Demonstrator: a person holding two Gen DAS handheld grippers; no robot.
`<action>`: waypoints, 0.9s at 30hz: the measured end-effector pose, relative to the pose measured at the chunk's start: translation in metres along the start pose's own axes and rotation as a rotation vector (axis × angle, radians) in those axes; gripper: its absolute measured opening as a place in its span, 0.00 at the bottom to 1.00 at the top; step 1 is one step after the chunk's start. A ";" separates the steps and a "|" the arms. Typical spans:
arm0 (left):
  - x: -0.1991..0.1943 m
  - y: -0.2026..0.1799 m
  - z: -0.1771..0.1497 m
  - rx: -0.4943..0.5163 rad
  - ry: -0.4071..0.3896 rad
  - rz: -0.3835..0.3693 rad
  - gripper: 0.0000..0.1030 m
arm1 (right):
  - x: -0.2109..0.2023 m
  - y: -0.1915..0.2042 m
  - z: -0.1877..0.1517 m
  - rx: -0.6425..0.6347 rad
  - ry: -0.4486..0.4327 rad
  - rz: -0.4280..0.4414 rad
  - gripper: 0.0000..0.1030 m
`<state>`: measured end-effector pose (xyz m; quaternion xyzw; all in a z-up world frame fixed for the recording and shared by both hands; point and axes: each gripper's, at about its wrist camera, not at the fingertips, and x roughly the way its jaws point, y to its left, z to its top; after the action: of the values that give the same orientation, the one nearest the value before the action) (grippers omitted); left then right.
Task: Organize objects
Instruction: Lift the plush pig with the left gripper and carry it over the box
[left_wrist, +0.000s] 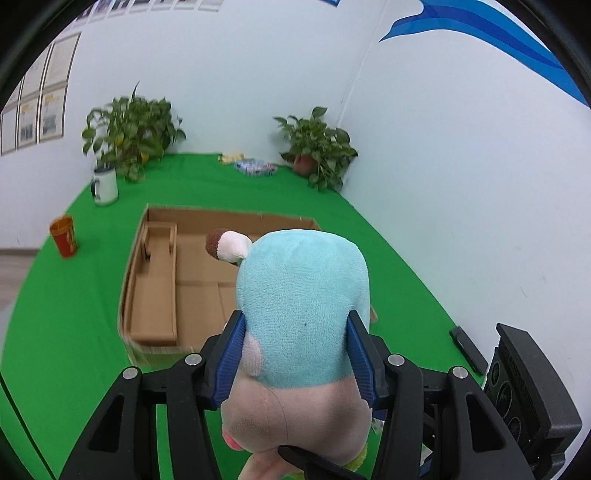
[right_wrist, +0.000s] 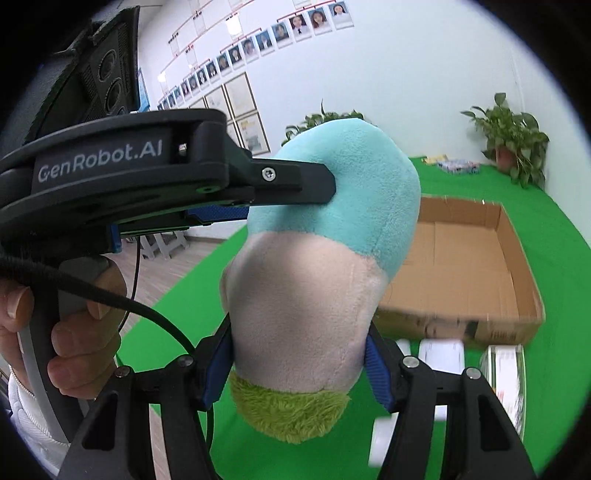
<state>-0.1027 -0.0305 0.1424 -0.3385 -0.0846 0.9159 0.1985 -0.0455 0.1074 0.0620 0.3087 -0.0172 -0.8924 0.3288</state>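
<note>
risk 1: plush toy (left_wrist: 303, 306) is carried by two grippers at once; if one hand leads the other, it twists or gets pulled out of one grip.
risk 2: soft fur squashes under the pads; looks like a shallow pinch on the pink end, so it may slide out and drop short of the cardboard box (left_wrist: 207, 280).
risk 3: box walls are low; a toy swung in too low could catch the near wall and shove the box across the green cloth.
risk 4: white packets (right_wrist: 443, 354) and another small box lie just in front of the cardboard box on the right side; the right hand could knock them.
toy location: in the air, above the green bench (left_wrist: 66, 332), near edge of the box just beyond and below it; blue end away from the cameras, green tuft hanging lowest.
left gripper (left_wrist: 297, 354): fingers about half open, pads pressed into the blue and pink body on both sides, holding it.
right gripper (right_wrist: 299, 362): fingers about half open, clamped on the pink end just above the green tuft.
hand pose: left hand (right_wrist: 70, 332) wrapped around the gripper handle, white sleeve below; both grippers tilt down toward the box, close together, left one at the right one's upper left.
box: empty apart from a cardboard insert along its left side.
</note>
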 end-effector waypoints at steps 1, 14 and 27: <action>0.002 -0.001 0.013 0.009 -0.005 0.009 0.48 | 0.004 -0.005 0.008 0.000 -0.005 0.005 0.60; 0.076 0.028 0.104 0.029 0.074 0.152 0.48 | 0.087 -0.062 0.080 0.049 0.082 0.147 0.60; 0.232 0.097 0.103 -0.024 0.320 0.280 0.48 | 0.206 -0.146 0.065 0.258 0.250 0.302 0.60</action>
<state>-0.3601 -0.0229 0.0560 -0.4903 -0.0148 0.8681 0.0761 -0.2882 0.0873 -0.0311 0.4502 -0.1360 -0.7783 0.4160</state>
